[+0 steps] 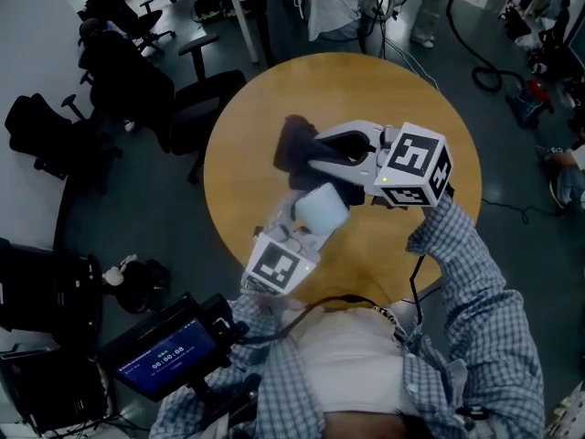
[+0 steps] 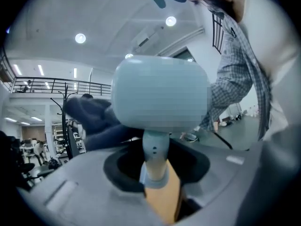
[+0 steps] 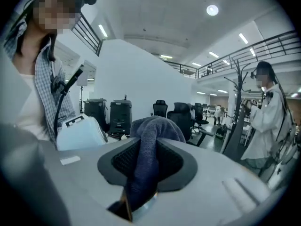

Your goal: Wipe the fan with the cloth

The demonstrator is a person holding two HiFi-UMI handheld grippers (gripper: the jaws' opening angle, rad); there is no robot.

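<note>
Checked shirt sleeves (image 1: pixel 475 282) and a pale T-shirt fill the bottom of the head view, with both grippers raised in front of them over the round wooden table (image 1: pixel 265 99).

A small fan (image 1: pixel 322 210) with a pale blue head stands upright in the left gripper (image 1: pixel 303 232). It hangs above the table's near edge, a little left of that edge's middle. In the left gripper view, the jaws are clamped on the fan's slim stem (image 2: pixel 155 157) and the head rises above them.

A dark blue cloth (image 1: pixel 294 149) is bunched in the right gripper (image 1: pixel 317 156), which reaches in from the right with its marker cube (image 1: pixel 416 167) facing up. The right gripper view shows the jaws pinched on a fold of that cloth (image 3: pixel 143 159), with the fan's pale body (image 3: pixel 80 133) low at the left. The cloth hangs over the middle of the table, just beyond and above the fan's head. Whether the two touch cannot be made out.

Black office chairs (image 1: pixel 137 80) crowd the floor beyond the table's left edge. A device with a lit screen (image 1: pixel 164 355) sits at the lower left, and a dark cable (image 1: pixel 484 71) loops on the floor past the far right edge. A person in a white coat (image 3: pixel 265 121) stands by a coat stand (image 3: pixel 235 117).
</note>
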